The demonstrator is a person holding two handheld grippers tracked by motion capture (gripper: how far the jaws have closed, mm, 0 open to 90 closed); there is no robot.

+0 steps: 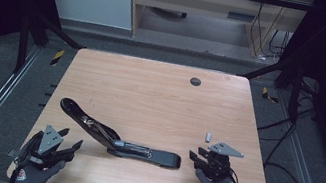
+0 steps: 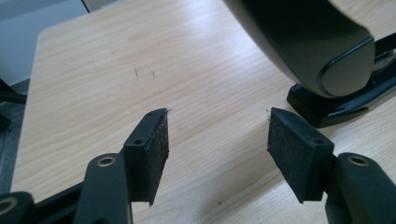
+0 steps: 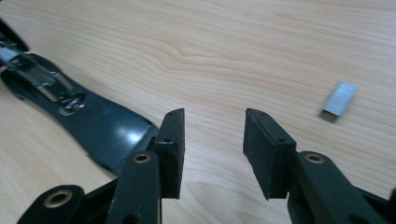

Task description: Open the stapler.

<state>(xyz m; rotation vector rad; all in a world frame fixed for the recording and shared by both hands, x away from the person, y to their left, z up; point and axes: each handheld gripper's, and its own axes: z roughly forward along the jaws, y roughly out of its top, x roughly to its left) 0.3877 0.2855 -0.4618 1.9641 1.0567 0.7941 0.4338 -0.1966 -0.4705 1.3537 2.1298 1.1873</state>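
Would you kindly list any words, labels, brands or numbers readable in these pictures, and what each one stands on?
No text can be read in these pictures.
Opened black stapler: no brand or marking legible.
Small silver staple strip: plain metal, no print.
Dark glove on the left hand: a small red-and-white mark, too blurred to read.
Light wooden table: only wood grain and a dark round hole.

opened stapler (image 1: 117, 140) lies on table (image 1: 151, 89), staple strip (image 1: 207, 136) seemingly right.

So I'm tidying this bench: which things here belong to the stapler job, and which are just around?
In the job:
- open stapler
- strip of staples
- left gripper, open
- right gripper, open

Just around:
- grommet hole in the table
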